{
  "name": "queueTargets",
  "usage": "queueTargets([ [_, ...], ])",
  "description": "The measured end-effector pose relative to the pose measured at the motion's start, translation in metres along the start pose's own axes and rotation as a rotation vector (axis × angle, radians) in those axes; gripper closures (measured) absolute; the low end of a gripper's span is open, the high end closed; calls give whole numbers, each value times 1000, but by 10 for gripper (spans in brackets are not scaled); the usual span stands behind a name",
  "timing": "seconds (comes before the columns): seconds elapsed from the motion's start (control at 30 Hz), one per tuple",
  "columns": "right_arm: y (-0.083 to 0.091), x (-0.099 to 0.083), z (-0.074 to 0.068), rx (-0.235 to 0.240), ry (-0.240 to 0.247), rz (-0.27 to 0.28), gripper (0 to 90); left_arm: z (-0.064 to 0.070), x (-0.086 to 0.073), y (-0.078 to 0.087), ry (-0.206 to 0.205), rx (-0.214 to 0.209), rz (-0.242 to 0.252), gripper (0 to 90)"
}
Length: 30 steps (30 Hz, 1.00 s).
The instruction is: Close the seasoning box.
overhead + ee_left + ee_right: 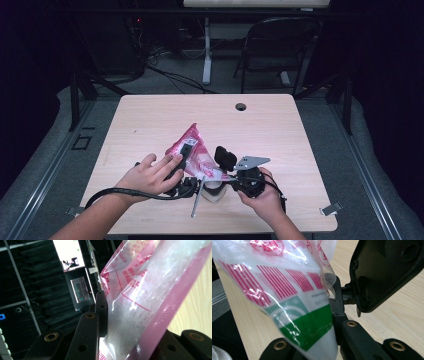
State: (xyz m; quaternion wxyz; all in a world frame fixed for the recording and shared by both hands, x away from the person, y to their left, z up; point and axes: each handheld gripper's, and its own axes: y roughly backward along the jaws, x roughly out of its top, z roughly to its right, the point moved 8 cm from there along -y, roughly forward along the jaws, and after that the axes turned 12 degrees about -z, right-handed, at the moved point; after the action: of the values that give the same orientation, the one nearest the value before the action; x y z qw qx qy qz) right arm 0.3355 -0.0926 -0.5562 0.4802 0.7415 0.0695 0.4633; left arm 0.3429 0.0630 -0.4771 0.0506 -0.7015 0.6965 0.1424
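A clear plastic bag (192, 145) printed in pink and red is held up off the wooden table (150, 115) between both grippers. My left gripper (185, 153) is shut on the bag's pink-edged side; in the left gripper view one black jaw presses flat against the bag (150, 290) and the other jaw is hidden behind it. My right gripper (227, 169), with its grey plate (252, 161) on top, holds the bag's lower end. There the bag (287, 290) shows red stripes and a green band and covers one jaw.
A thin metal rod (196, 202) and a white object (215, 192) lie on the table under the hands. A cable hole (241, 106) sits near the far edge. A folding chair (280, 50) stands behind the table. A black paddle-shaped part (387, 272) is close at upper right.
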Motion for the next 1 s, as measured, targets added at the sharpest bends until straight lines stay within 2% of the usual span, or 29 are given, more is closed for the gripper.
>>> queueTargets([
  [0.03, 1, 0, 0, 3, -1, 2, 900, 1, -1, 0, -2, -6, -3, 781],
  [0.07, 1, 0, 0, 5, -2, 3, 900, 3, -2, -1, 21, -16, -3, 782],
  [0.1, 1, 0, 0, 5, -2, 4, 900, 3, -2, -1, 14, -16, -6, 781],
  [0.17, 1, 1, 0, 4, -2, 7, 900, 6, -3, -2, 36, -28, -4, 782],
  [0.23, 1, 1, -1, 3, -1, 6, 900, 8, -4, -3, 41, -28, -9, 782],
  [0.33, 2, 1, 0, 3, 0, 6, 900, 14, -6, -5, 70, -68, -14, 784],
  [0.43, 4, 1, -1, 2, 0, 13, 900, 17, -8, -6, 92, -87, -16, 786],
  [0.5, 5, 2, -1, 3, 1, 17, 900, 18, -9, -7, 120, -81, -13, 787],
  [0.57, 5, 2, -1, 3, 1, 22, 900, 22, -10, -7, 139, -100, -17, 787],
  [0.63, 6, 3, -2, 6, 1, 24, 900, 23, -11, -7, 145, -101, -17, 788],
  [0.67, 6, 3, -2, 4, 1, 27, 900, 26, -12, -8, 165, -108, -17, 788],
  [0.83, 7, 4, -4, 6, 3, 34, 900, 31, -15, -10, 196, -135, -23, 788],
  [0.9, 7, 4, -4, 7, 3, 34, 900, 31, -15, -10, 200, -128, -21, 788],
  [1.0, 8, 5, -4, 8, 3, 37, 898, 32, -15, -10, 216, -141, -21, 789],
])
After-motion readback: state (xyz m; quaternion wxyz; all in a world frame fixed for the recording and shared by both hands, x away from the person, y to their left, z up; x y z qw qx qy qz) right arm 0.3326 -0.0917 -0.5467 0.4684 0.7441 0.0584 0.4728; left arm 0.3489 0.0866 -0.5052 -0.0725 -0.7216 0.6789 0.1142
